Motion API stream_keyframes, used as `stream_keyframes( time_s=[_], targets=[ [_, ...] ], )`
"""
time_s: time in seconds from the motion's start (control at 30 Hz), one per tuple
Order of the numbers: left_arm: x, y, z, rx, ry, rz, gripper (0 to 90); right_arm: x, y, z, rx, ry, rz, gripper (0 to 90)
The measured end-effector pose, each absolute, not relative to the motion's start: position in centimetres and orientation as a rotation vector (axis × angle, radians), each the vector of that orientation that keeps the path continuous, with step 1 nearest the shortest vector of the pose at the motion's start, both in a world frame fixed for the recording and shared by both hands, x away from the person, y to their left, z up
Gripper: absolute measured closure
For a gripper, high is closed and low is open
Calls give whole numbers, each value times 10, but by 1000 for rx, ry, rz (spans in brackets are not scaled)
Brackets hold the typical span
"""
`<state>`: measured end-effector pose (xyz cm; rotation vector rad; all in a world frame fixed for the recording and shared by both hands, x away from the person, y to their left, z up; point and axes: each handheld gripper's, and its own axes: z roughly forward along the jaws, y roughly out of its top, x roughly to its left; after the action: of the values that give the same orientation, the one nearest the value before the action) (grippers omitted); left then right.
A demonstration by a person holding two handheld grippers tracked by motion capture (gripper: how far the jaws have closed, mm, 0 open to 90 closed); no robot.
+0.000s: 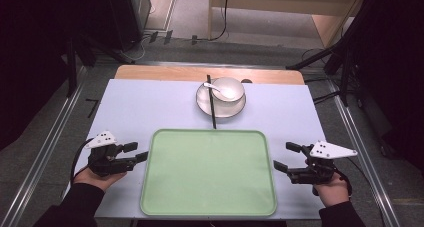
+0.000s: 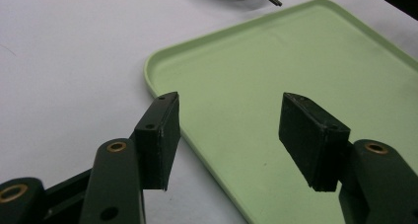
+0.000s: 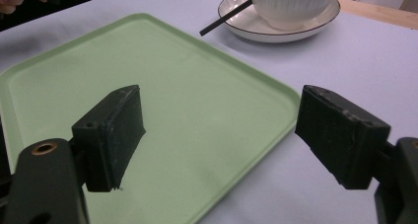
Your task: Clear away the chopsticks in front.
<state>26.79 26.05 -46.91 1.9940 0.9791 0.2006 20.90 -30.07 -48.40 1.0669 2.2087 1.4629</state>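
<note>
I am holding my left gripper (image 1: 139, 152) just beside the left edge of the green tray (image 1: 209, 173). Its jaws are standing apart with nothing between them. In the left gripper view (image 2: 229, 135) they are hanging over the tray's near corner, one jaw over the table (image 1: 140, 107) and one over the tray. They are not touching the tray.

I am holding my right gripper (image 1: 286, 157) just beside the tray's right edge. Its jaws are standing wide apart and are holding nothing. In the right gripper view (image 3: 217, 135) the tray's rim is lying between them, but they are not pressing on it.

The tray is lying flat in the middle of the table, close to me. Behind it a white bowl (image 1: 228, 89) is sitting on a plate (image 1: 207, 104). A white spoon (image 1: 216, 89) is lying in the bowl. Black chopsticks (image 1: 211, 107) are lying across the plate, and their tips are reaching the tray's far edge.
</note>
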Motion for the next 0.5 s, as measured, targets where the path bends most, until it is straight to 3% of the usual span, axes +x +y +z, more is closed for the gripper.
stream_keyframes(
  time_s=[0.13,0.5],
  targets=[
    [267,259,-470,2017,961,242,379,209,-301,-484,1065,2211,1460,192],
    [273,256,-470,2028,1021,187,335,209,-300,-485,1070,2219,1458,191]
  ],
)
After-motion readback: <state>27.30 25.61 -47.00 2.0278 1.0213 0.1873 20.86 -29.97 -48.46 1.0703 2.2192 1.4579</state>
